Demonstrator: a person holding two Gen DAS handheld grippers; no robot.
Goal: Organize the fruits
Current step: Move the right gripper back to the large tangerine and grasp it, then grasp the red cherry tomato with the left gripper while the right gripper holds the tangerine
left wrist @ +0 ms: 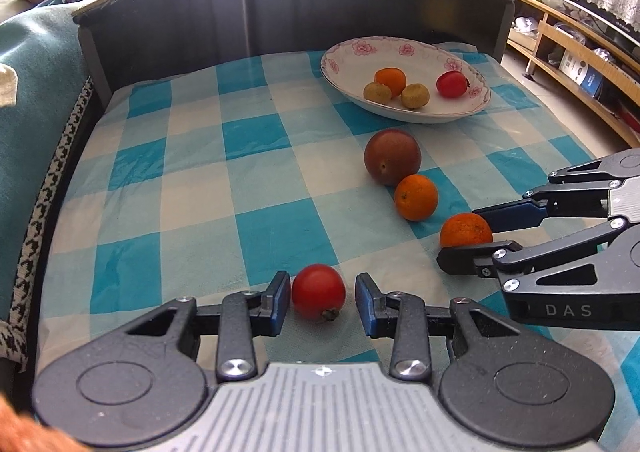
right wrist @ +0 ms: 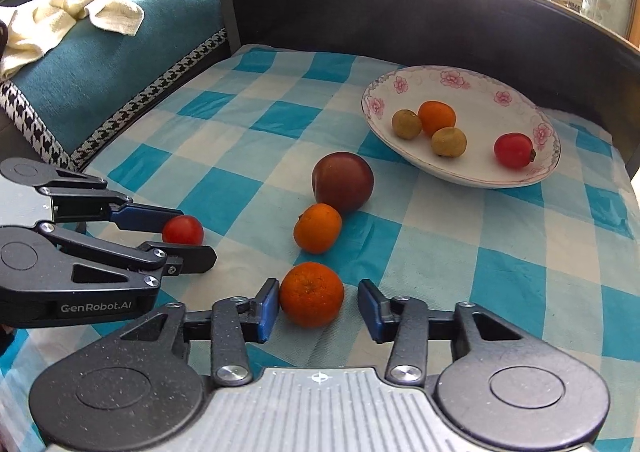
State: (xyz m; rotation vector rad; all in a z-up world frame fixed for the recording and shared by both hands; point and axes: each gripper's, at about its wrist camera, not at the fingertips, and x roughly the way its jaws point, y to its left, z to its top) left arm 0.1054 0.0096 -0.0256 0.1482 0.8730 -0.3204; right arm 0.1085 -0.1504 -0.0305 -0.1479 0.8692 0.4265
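Observation:
My left gripper (left wrist: 322,302) is open, its fingers on either side of a red tomato (left wrist: 318,291) on the checked cloth; the left pad is close to it, the right pad apart. My right gripper (right wrist: 318,304) is open around an orange (right wrist: 311,294), the left pad touching or nearly so. A second orange (right wrist: 317,227) and a dark red plum (right wrist: 342,181) lie beyond. The flowered white plate (right wrist: 472,92) holds an orange (right wrist: 437,117), two small yellow-brown fruits (right wrist: 449,141) and a red tomato (right wrist: 513,150).
The blue and white checked cloth (left wrist: 192,180) covers the table. A dark raised board (left wrist: 280,8) runs along the far edge. A teal sofa cushion (right wrist: 104,64) with a cream towel (right wrist: 72,18) lies to the left. Wooden shelves (left wrist: 576,52) stand to the right.

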